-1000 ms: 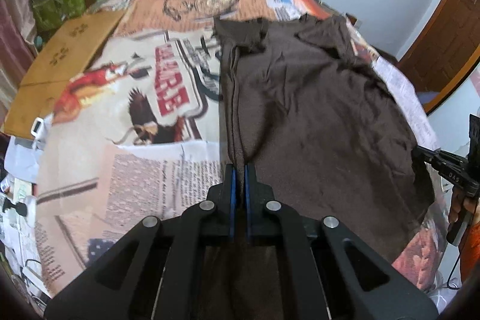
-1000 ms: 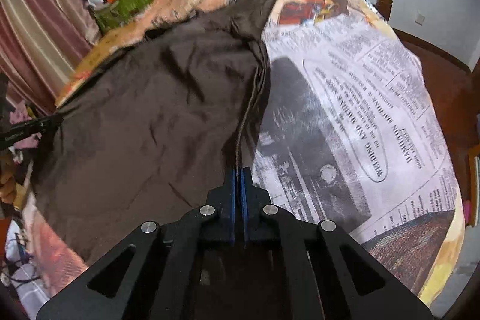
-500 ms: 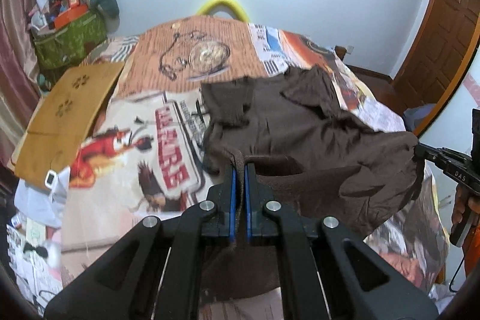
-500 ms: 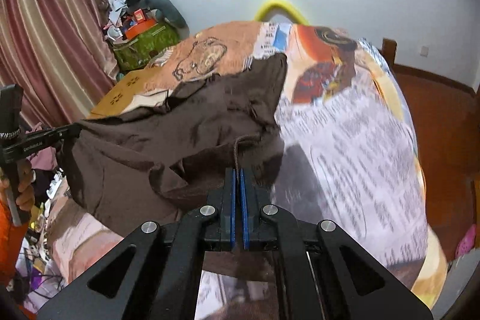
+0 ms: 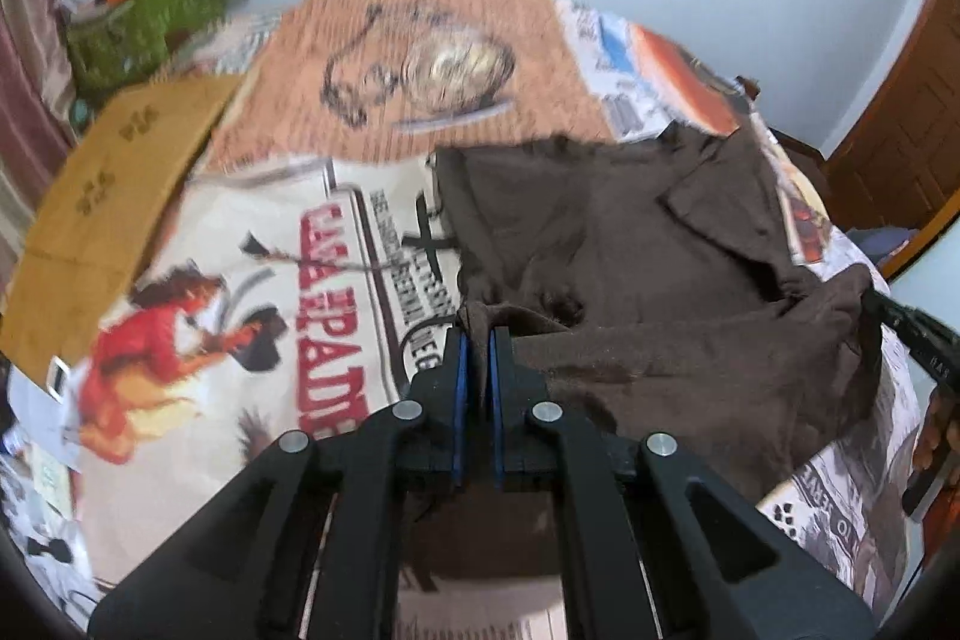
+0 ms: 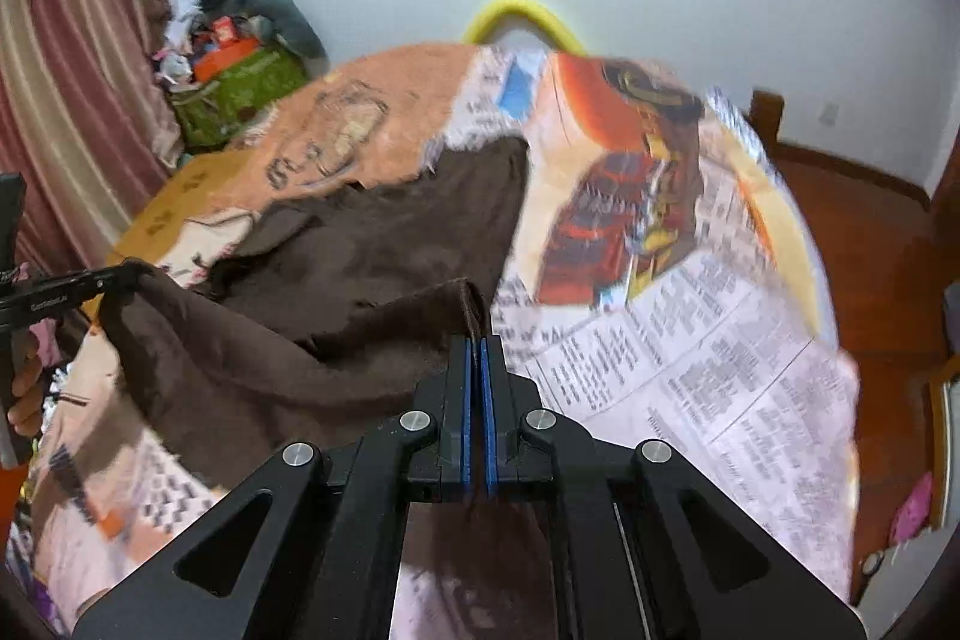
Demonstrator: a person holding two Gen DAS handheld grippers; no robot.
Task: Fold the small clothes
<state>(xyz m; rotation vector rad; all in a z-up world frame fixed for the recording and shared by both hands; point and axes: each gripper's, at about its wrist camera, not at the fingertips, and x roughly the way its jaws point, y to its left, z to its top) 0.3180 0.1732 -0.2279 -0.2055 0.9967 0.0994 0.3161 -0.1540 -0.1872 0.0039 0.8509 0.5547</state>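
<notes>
left wrist view: left gripper (image 5: 474, 340) and right gripper (image 6: 475, 340) are each pinching a near corner of the brown garment (image 5: 630, 244), lifting that hem clear of the bed (image 5: 240, 316) so it is doubling toward frame top.

Brown garment (image 5: 630, 244): near hem is now up off the bedsheet (image 5: 252, 316), carried toward far end, doubling over itself; was flat 1 s ago. Left gripper (image 5: 474, 340) & right gripper (image 6: 475, 340) both advanced w/ clamped corners.
</notes>
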